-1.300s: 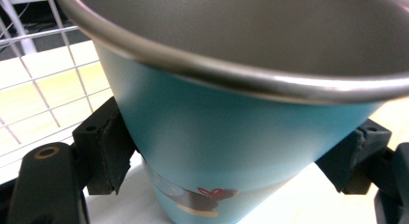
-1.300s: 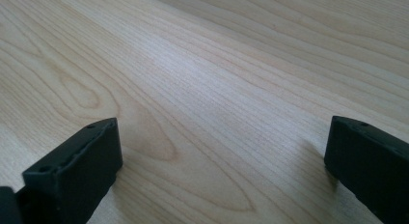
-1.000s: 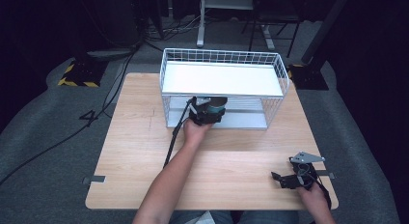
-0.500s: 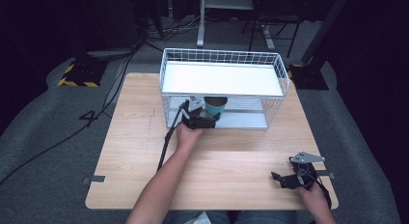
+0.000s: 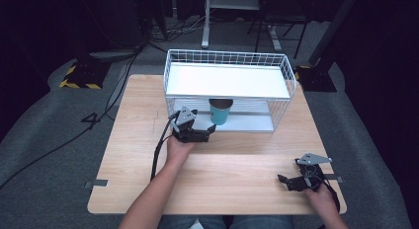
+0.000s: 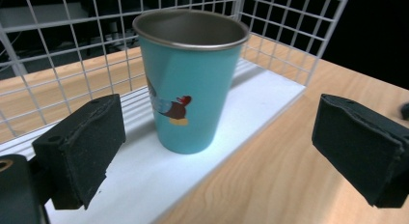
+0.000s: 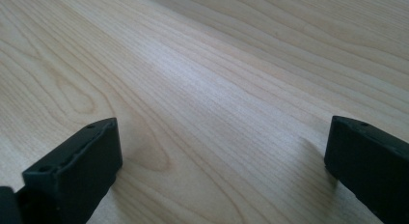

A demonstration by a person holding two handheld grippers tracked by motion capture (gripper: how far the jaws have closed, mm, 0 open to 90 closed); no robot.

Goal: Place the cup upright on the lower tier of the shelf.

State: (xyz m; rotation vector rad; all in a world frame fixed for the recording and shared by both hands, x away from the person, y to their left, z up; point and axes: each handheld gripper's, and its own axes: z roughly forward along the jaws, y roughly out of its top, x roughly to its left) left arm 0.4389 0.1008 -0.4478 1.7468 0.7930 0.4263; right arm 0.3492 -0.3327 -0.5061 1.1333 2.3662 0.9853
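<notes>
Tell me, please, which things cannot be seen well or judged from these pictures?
- Inside of the teal cup: left gripper view looks from the side, so its contents are hidden.
- Cup's far side: turned away; the high view has the rack's top shelf covering its rim.
- Left gripper jaw tips: too small in the high view.
- Right gripper: its own view cuts the jaws at the edges.

On my feed, the cup (image 5: 220,112) stands on the wire rack's (image 5: 284,71) lower shelf, the left gripper (image 5: 210,132) just before it, the right gripper (image 5: 282,180) well apart at the table's (image 5: 133,115) near right corner.
</notes>
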